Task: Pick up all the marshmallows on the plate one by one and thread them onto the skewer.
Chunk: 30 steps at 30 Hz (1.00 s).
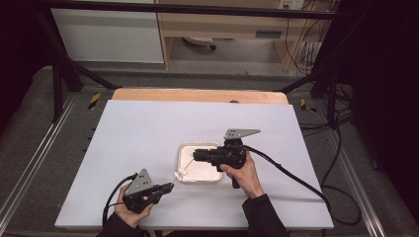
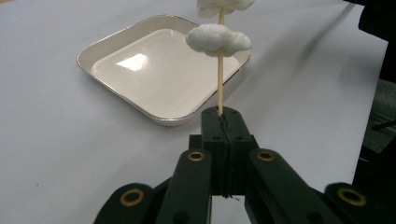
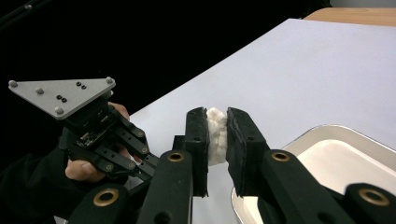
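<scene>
Your left tongs (image 2: pixel 222 122) are pressed together on the thin wooden skewer (image 2: pixel 220 74), which runs straight toward your right tongs (image 3: pixel 217 140). Those pinch the end puffy white marshmallow (image 3: pixel 215 133), so pull along the stick, over the square white tray (image 2: pixel 116 42)

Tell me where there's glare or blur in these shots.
Left gripper view: a bright glare patch sits on the tray, and the upper white piece is cut off by the frame's top. Right gripper view: the background beyond the table edge is black. High view: evenly lit, slightly soft.

One wooden skewer (image 2: pixel 220 81), seemingly two white marshmallows (image 2: pixel 218 38), one square white dish (image 2: pixel 159 70), two tongs.
</scene>
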Each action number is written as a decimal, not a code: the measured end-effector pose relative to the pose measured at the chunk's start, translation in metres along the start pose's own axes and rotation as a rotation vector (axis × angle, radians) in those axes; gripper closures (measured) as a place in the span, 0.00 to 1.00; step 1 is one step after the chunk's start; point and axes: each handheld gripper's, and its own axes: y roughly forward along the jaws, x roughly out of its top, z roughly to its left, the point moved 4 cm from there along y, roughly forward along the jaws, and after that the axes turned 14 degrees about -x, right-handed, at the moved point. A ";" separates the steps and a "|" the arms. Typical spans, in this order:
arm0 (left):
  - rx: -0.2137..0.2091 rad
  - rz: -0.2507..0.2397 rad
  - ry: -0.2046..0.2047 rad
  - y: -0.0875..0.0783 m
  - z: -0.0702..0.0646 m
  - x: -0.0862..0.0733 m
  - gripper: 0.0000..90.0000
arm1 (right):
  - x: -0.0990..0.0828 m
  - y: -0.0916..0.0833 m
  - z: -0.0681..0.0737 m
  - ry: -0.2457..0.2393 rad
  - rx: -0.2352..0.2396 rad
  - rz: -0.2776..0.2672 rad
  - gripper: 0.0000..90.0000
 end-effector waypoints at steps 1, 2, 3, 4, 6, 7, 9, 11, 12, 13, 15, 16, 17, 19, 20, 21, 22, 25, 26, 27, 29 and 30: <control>0.001 -0.002 -0.003 0.000 0.000 0.000 0.99 | -0.001 0.001 0.001 0.001 0.003 -0.002 0.88; -0.001 -0.005 -0.006 0.000 0.000 0.000 0.99 | -0.001 0.001 0.001 0.000 0.004 -0.001 0.88; -0.002 -0.006 -0.011 0.000 0.000 0.000 0.99 | -0.002 0.002 0.001 0.001 0.004 -0.002 0.89; -0.003 -0.007 -0.013 0.000 0.001 0.000 0.99 | -0.003 0.003 0.002 0.000 0.003 -0.002 0.89; -0.015 -0.018 -0.028 0.000 0.000 0.000 0.99 | -0.004 0.004 0.002 0.001 0.002 -0.005 0.89; -0.018 -0.020 -0.031 0.001 0.000 0.000 0.99 | -0.004 0.004 0.003 0.002 0.001 -0.011 0.90; -0.023 -0.019 -0.032 0.002 -0.001 0.000 0.99 | -0.005 0.006 0.004 0.014 0.006 -0.024 0.90; -0.026 -0.018 -0.035 0.003 -0.002 -0.001 0.99 | -0.005 0.007 0.005 0.014 0.008 -0.034 0.90; -0.028 -0.018 -0.040 0.004 -0.002 -0.001 0.99 | -0.005 0.008 0.006 0.016 0.009 -0.036 0.91; -0.036 -0.023 -0.048 0.004 -0.002 -0.001 0.99 | -0.006 0.009 0.007 0.014 0.007 -0.039 0.91; -0.039 -0.029 -0.056 0.005 -0.003 -0.001 0.99 | -0.006 0.010 0.007 0.017 0.009 -0.046 0.91; -0.041 -0.029 -0.056 0.005 -0.003 -0.001 0.99 | -0.006 0.010 0.008 0.018 0.008 -0.050 0.91; -0.042 -0.031 -0.060 0.006 -0.003 0.000 0.99 | -0.007 0.011 0.008 0.020 0.007 -0.052 0.91; -0.042 -0.042 -0.063 0.006 -0.004 0.000 0.99 | -0.007 0.011 0.009 0.020 0.008 -0.058 0.92; -0.039 -0.044 -0.062 0.006 -0.004 0.000 0.99 | -0.007 0.011 0.009 0.023 0.010 -0.063 0.92; -0.038 -0.046 -0.065 0.006 -0.004 0.001 0.99 | -0.007 0.011 0.010 0.024 0.015 -0.068 0.92; -0.037 -0.046 -0.069 0.007 -0.004 0.001 0.99 | -0.007 0.011 0.011 0.029 0.021 -0.072 0.92; -0.034 -0.046 -0.071 0.008 -0.005 0.000 0.99 | -0.009 0.013 0.012 0.029 0.029 -0.080 0.92; -0.037 -0.050 -0.073 0.008 -0.005 0.001 0.99 | -0.009 0.013 0.013 0.031 0.029 -0.081 0.92; -0.035 -0.055 -0.074 0.007 -0.006 0.001 0.99 | -0.009 0.013 0.013 0.030 0.029 -0.083 0.92; -0.033 -0.068 -0.077 0.006 -0.006 0.002 0.99 | -0.010 0.013 0.013 0.024 0.024 -0.087 0.92; -0.030 -0.070 -0.081 0.006 -0.006 0.002 0.99 | -0.010 0.013 0.013 0.023 0.020 -0.089 0.92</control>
